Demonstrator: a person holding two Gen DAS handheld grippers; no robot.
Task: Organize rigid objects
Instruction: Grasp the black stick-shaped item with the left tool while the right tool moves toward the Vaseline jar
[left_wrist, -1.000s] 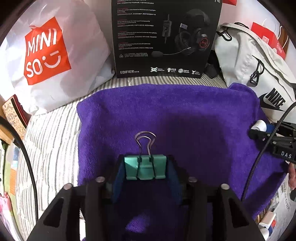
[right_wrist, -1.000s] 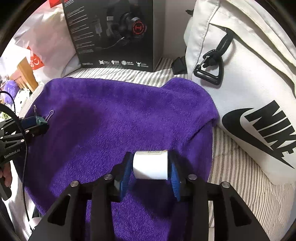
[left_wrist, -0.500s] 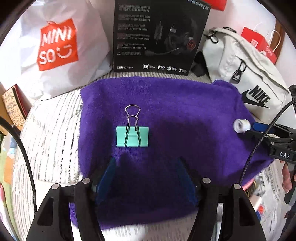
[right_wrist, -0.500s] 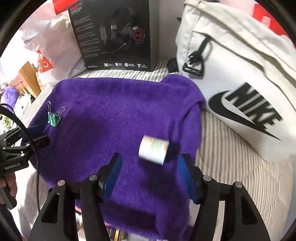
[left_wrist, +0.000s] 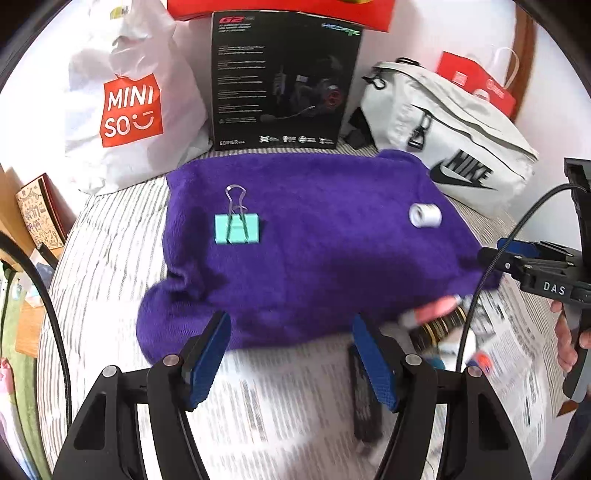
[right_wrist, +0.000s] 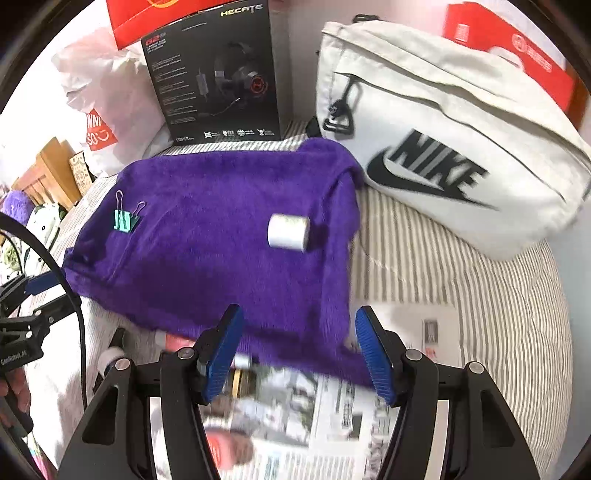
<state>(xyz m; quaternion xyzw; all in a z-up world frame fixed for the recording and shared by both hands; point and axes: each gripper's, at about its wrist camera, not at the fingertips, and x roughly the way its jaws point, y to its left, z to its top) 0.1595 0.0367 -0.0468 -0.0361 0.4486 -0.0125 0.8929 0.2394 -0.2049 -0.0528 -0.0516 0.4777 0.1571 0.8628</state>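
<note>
A teal binder clip (left_wrist: 236, 228) lies flat on the left part of the purple towel (left_wrist: 314, 258); it also shows in the right wrist view (right_wrist: 125, 219). A small white tape roll (left_wrist: 425, 215) lies on its side near the towel's right edge, also in the right wrist view (right_wrist: 288, 232). My left gripper (left_wrist: 291, 363) is open and empty, held back over the towel's near edge and newspaper. My right gripper (right_wrist: 300, 356) is open and empty over the towel's near right corner. The right gripper shows at the right edge of the left wrist view (left_wrist: 535, 264).
A black headset box (left_wrist: 282, 81), a white Miniso bag (left_wrist: 129, 107) and a white Nike bag (left_wrist: 454, 147) stand behind the towel. Newspaper (right_wrist: 332, 417) and small blurred items (left_wrist: 432, 312) lie by the near edge. The bed has a striped sheet (right_wrist: 461, 266).
Both grippers opened, let go of the binder clip and the tape roll onto the towel, and pulled back toward the near edge.
</note>
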